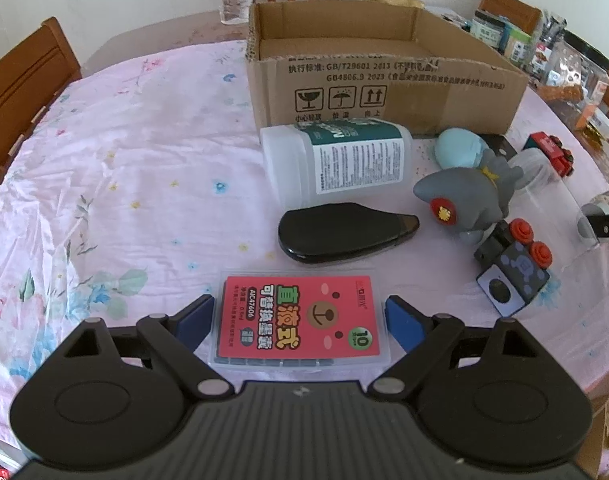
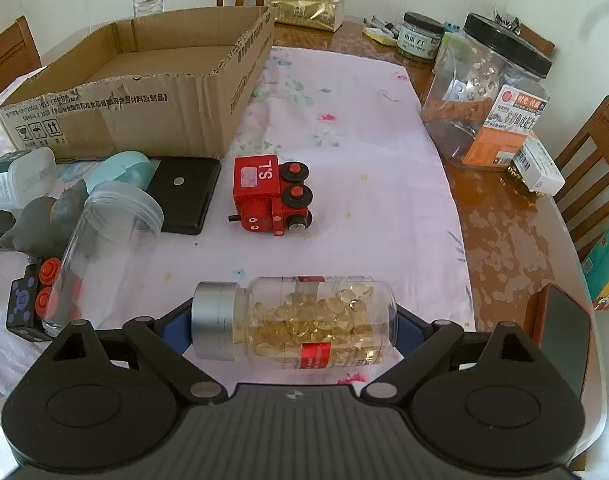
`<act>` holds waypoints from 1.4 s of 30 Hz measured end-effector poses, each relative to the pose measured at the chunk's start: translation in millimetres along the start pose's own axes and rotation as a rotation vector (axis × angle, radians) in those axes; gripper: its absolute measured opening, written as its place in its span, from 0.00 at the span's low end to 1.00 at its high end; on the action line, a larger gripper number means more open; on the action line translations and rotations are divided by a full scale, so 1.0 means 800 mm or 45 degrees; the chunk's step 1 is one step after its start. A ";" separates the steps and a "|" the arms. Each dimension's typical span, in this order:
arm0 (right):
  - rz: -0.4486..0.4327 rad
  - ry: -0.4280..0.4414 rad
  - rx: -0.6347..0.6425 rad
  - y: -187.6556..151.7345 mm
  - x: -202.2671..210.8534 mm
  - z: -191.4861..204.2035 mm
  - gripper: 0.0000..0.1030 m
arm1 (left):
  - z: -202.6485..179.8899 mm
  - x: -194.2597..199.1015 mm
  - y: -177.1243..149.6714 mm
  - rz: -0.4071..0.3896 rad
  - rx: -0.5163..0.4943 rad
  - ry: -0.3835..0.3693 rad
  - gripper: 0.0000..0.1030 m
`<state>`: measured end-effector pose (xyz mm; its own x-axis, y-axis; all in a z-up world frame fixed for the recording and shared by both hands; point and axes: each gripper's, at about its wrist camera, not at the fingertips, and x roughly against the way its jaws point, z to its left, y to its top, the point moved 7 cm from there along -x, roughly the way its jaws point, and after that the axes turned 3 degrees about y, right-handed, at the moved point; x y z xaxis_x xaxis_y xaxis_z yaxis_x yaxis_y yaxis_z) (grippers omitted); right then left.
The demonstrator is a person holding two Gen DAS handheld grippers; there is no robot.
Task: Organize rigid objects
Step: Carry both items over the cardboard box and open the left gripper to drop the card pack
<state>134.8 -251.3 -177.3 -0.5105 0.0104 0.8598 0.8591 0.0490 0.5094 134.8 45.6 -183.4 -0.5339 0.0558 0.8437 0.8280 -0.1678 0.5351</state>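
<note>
An open cardboard box [image 1: 384, 92] stands at the back of the table and also shows in the right wrist view [image 2: 136, 120]. My left gripper [image 1: 298, 316] is open, its blue pads either side of a red-labelled clear case of ink cartridges [image 1: 298, 316] lying on the cloth. My right gripper [image 2: 292, 324] has its pads against both ends of a clear capsule bottle [image 2: 304, 320] with a silver cap. A white bottle [image 1: 336, 160], a black teardrop case [image 1: 344, 232], a grey toy [image 1: 464, 196] and a red toy train [image 2: 272, 200] lie in front of the box.
A clear empty jar [image 2: 104, 248] lies on its side beside a black block toy [image 2: 28, 304] and a black wallet [image 2: 184, 192]. Jars and packets [image 2: 488, 92] crowd the right table edge. Wooden chairs [image 1: 20, 88] surround the table. A phone [image 2: 564, 328] lies at right.
</note>
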 end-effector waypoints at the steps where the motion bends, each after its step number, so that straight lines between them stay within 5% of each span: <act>1: 0.000 0.005 0.000 0.001 0.002 0.000 0.94 | 0.001 0.001 0.000 0.007 -0.009 -0.004 0.87; 10: -0.021 0.098 0.049 0.026 0.040 0.004 0.94 | 0.006 0.033 0.028 0.021 -0.131 -0.067 0.87; 22: -0.201 0.261 0.128 0.129 0.102 0.043 0.94 | 0.001 0.088 0.147 -0.135 -0.282 -0.179 0.87; 29: -0.254 0.290 0.129 0.174 0.103 0.067 0.94 | 0.000 0.066 0.225 -0.231 -0.327 -0.206 0.87; 42: -0.243 0.213 0.071 0.214 0.095 0.089 0.94 | -0.010 -0.020 0.313 -0.262 -0.387 -0.250 0.88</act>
<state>240.2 -170.9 -26.9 -0.6459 -0.1692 0.7444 0.7421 0.0894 0.6643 349.2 -4.8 -63.0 -0.6157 0.3000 0.7286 0.6036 -0.4148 0.6808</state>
